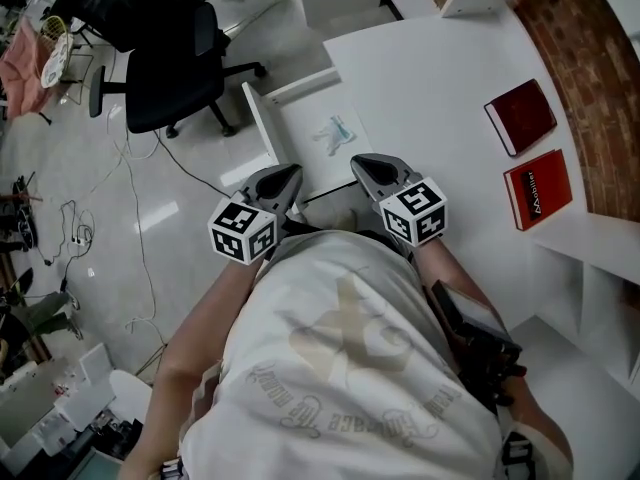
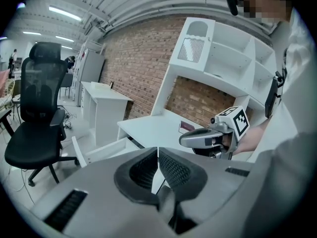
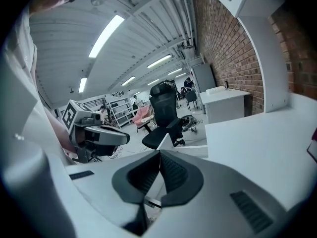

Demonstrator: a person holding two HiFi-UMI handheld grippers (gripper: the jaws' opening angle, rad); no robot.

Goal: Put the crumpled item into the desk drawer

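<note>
The white desk drawer [image 1: 262, 128] stands pulled out from the desk [image 1: 430, 78]. A pale blue-green crumpled item [image 1: 335, 132] lies on its floor. My left gripper [image 1: 290, 176] hangs at the drawer's near edge, jaws shut with nothing between them. My right gripper [image 1: 362, 163] is beside it over the desk's corner, also shut and empty. In the left gripper view the pads [image 2: 168, 165] meet, with the right gripper [image 2: 195, 139] to the right and the drawer [image 2: 99, 151] ahead. The right gripper view shows its pads [image 3: 171, 170] together and the left gripper [image 3: 101, 135] to its left.
Two red books [image 1: 520, 116] [image 1: 538, 188] lie on the desk near the brick wall. A black office chair [image 1: 170, 63] stands on the floor beyond the drawer. Cables [image 1: 135, 228] trail over the floor at the left. White shelves [image 2: 223, 53] rise above the desk.
</note>
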